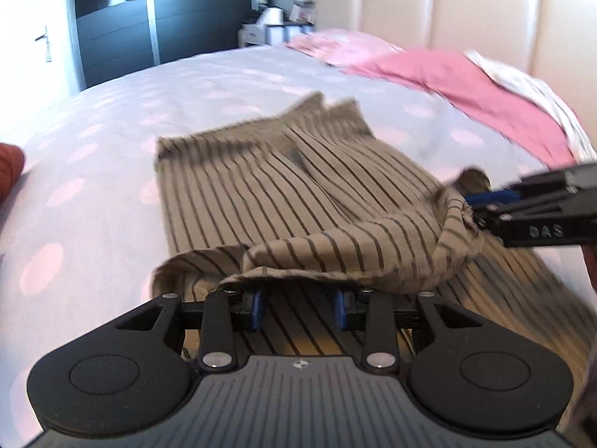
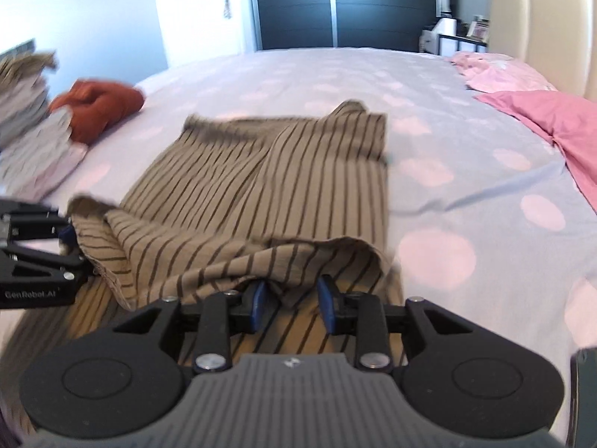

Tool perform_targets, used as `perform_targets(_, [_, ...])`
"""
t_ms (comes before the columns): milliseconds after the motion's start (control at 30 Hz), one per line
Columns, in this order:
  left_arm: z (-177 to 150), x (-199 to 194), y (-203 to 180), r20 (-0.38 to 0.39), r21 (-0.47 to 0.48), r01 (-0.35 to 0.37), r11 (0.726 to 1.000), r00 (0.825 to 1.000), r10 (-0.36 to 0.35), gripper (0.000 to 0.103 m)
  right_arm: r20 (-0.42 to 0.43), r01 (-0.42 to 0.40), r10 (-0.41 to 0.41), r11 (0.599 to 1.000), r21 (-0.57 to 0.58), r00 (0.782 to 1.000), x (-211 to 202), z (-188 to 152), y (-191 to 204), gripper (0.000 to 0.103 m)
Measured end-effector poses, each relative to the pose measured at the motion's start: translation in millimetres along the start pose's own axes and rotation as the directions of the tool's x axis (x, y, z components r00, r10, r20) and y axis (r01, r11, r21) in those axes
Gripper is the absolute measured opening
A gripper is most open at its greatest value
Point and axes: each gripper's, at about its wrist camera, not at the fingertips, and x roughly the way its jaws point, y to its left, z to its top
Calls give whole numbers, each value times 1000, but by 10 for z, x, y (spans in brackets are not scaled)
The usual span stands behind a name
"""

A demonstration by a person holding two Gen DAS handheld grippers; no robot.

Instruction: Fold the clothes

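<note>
A tan garment with dark stripes (image 1: 261,186) (image 2: 231,186) lies spread on the bed, its far end pointing at the wardrobe. Its near hem is lifted and sags between my two grippers, above the lower layer. My left gripper (image 1: 298,306) sits under the left part of that hem, with fabric draped over its blue pads (image 1: 255,308). From the right wrist view the left gripper (image 2: 72,239) is clamped on the hem's corner. My right gripper (image 2: 293,298) has a bunch of fabric between its pads. In the left wrist view the right gripper (image 1: 470,205) pinches the other corner.
The bed cover (image 1: 93,130) is pale with pink dots. Pink bedding (image 1: 466,86) (image 2: 552,119) lies by the cream headboard (image 1: 447,7). A rust-red cloth (image 2: 97,104) and a stack of folded clothes (image 2: 33,149) sit at the bed's left edge. A dark wardrobe (image 2: 335,7) stands behind.
</note>
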Motion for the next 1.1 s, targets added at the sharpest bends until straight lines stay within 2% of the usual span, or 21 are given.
perform_targets(133, [180,-42,55,87,-27,-40,999,995,43,33,68,52,-52,999,7,996,-23,195,-41,40])
perform_targets(267, [259,-178,-3,131,15,-55,998,990,52,40,130,60,-60,998,4,990,-203,297,-30,41])
perform_targets(333, [238,-213,-63,120,60,-68,996,991,61,40,145,45,-44,999,-5,988,-284,311,0,41])
perform_targets(467, [140,-202,-138,61,113,-61,992,997,54,40,103,-20,26,998,-57,994,-347,239,133,40])
perform_targets(567, [34,-79,-111,-1,104,-62,993,998,62,40,18,-13,14,997,-76,1000,-167,120,187,39])
perform_targets(667, [-55,48,-18,-62,60,-53,997,996,57,40,-52,-10,10,1000,2,999,82,45,55,39])
perform_targets(800, [-109,140,44,-101,29,-48,998,994,51,40,-73,40,-37,998,45,997,309,2,-62,41])
perform_targets(867, [-106,138,22,-103,40,-58,998,993,62,41,-63,74,-71,997,37,995,392,48,-69,45])
perform_targets(1033, [-87,90,6,-102,44,-73,996,992,77,42,-56,135,-130,987,86,990,555,180,-118,64])
perform_targets(1100, [-54,14,20,-81,30,-81,996,993,84,42,-46,161,-158,983,84,986,525,235,-113,65])
